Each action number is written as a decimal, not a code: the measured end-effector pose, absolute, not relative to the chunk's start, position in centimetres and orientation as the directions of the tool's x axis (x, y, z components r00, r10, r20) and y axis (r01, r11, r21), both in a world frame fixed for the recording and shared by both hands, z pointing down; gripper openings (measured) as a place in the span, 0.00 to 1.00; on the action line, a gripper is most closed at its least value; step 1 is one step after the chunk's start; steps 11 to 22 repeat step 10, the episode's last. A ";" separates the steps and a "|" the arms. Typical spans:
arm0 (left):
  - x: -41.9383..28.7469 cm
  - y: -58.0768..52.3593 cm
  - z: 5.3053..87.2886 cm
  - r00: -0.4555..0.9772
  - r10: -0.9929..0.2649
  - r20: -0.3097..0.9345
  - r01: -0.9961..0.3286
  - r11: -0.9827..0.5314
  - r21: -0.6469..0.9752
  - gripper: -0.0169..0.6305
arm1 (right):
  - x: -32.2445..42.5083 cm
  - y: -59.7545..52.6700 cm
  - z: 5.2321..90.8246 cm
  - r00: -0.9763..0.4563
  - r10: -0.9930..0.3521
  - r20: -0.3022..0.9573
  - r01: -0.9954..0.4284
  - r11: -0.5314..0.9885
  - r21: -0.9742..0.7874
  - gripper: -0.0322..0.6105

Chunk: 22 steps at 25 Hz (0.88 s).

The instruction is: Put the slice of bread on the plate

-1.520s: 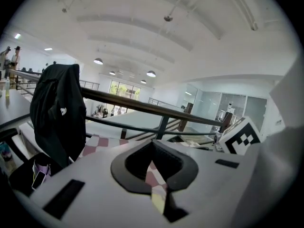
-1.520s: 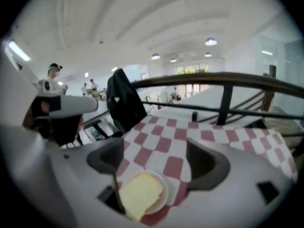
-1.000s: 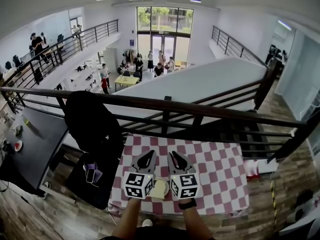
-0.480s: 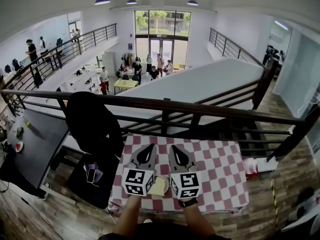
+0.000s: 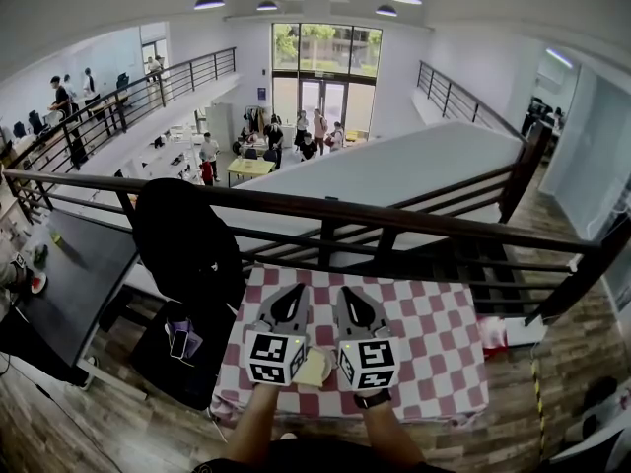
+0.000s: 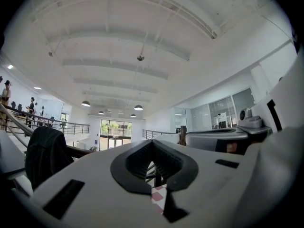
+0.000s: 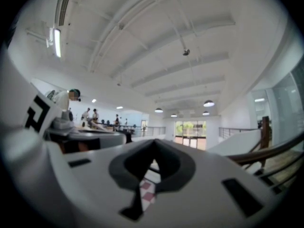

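Observation:
A pale slice of bread (image 5: 314,368) lies near the front edge of the red-and-white checked table (image 5: 434,343), on what looks like a white plate (image 5: 326,362). The two marker cubes hide most of both. My left gripper (image 5: 289,302) hovers just left of the bread and my right gripper (image 5: 353,305) just right of it. Both point away from me, level, above the cloth. In the left gripper view the left gripper (image 6: 153,144) has its jaws together with nothing between them. The right gripper (image 7: 154,142) in its own view is the same. Neither gripper view shows the bread.
A dark metal railing (image 5: 325,215) runs just behind the table, with a drop to a lower floor beyond it. A black jacket (image 5: 187,239) hangs on the railing at the left. A black chair with a phone (image 5: 180,343) stands by the table's left edge. A black table (image 5: 59,284) stands farther left.
Both grippers have risen a little above the table since a second ago and have held still since half a second ago. The bread has not moved.

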<state>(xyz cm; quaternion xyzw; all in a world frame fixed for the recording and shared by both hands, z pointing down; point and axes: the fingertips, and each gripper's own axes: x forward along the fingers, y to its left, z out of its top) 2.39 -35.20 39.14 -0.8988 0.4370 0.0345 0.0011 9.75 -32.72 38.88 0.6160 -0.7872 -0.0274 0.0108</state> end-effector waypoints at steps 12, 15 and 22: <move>2.9 -35.1 39.3 0.621 -0.781 -0.063 -0.781 -0.624 0.031 0.05 | 10.5 -32.6 39.1 -0.232 -0.973 -0.019 -0.972 0.230 0.051 0.07; 2.9 -35.1 39.3 0.621 -0.781 -0.063 -0.781 -0.624 0.031 0.05 | 10.5 -32.6 39.1 -0.232 -0.973 -0.019 -0.972 0.230 0.051 0.07; 2.9 -35.1 39.3 0.621 -0.781 -0.063 -0.781 -0.624 0.031 0.05 | 10.5 -32.6 39.1 -0.232 -0.973 -0.019 -0.972 0.230 0.051 0.07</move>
